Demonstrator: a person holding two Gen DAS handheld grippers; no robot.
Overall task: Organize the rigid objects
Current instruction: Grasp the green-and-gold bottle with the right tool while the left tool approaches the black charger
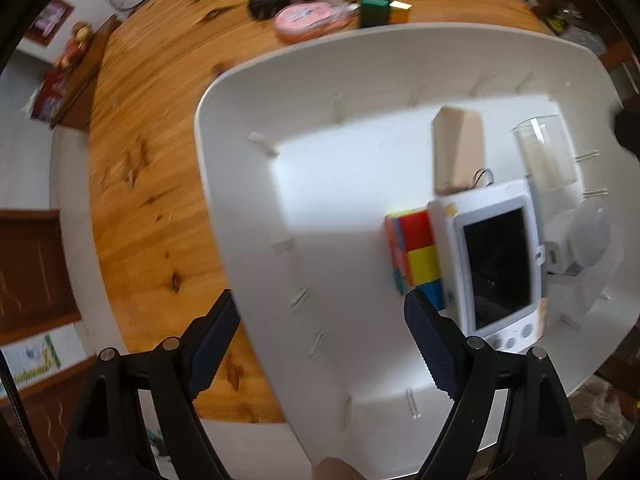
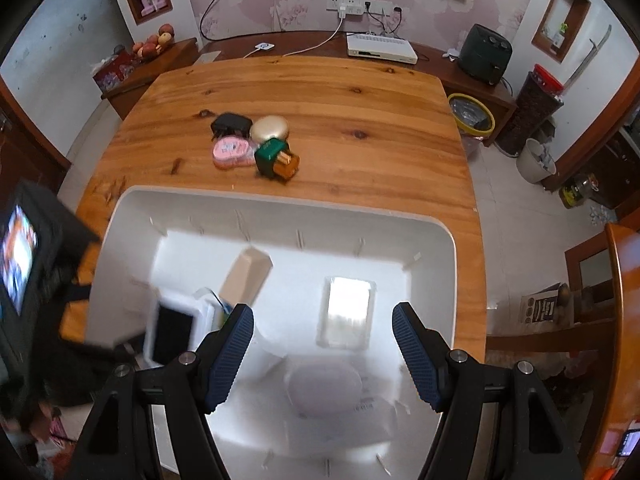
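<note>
Between the fingers of the left gripper [image 1: 326, 342] lies the near wall of a white bin [image 1: 256, 80]; the jaws stand wide apart, one finger outside over the wooden table [image 1: 152, 152] and the other inside, and the pads press on nothing. Just past the inner finger a coloured puzzle cube [image 1: 416, 254] sits on the bin's floor, touching a white device with a dark screen [image 1: 498, 268]. Behind these a tan block [image 1: 460, 152] stands upright, with a clear plastic box [image 1: 546, 154] beside it and a pale rounded object [image 1: 588, 236] nearer the far wall. The right gripper [image 2: 323, 354] hangs over the same bin from the opposite side, its fingers also apart and holding nothing; beneath them a blurred pale oval shape [image 2: 326, 386] and the clear box [image 2: 347, 312] rest on the floor. Beyond the bin's rim, well apart on the bare table, a small cluster sits together: a black adapter [image 2: 231, 124], a round gold tin [image 2: 270, 128], a pink oval tin [image 2: 230, 152] and a green box [image 2: 272, 156] touching an amber block [image 2: 289, 165].
</note>
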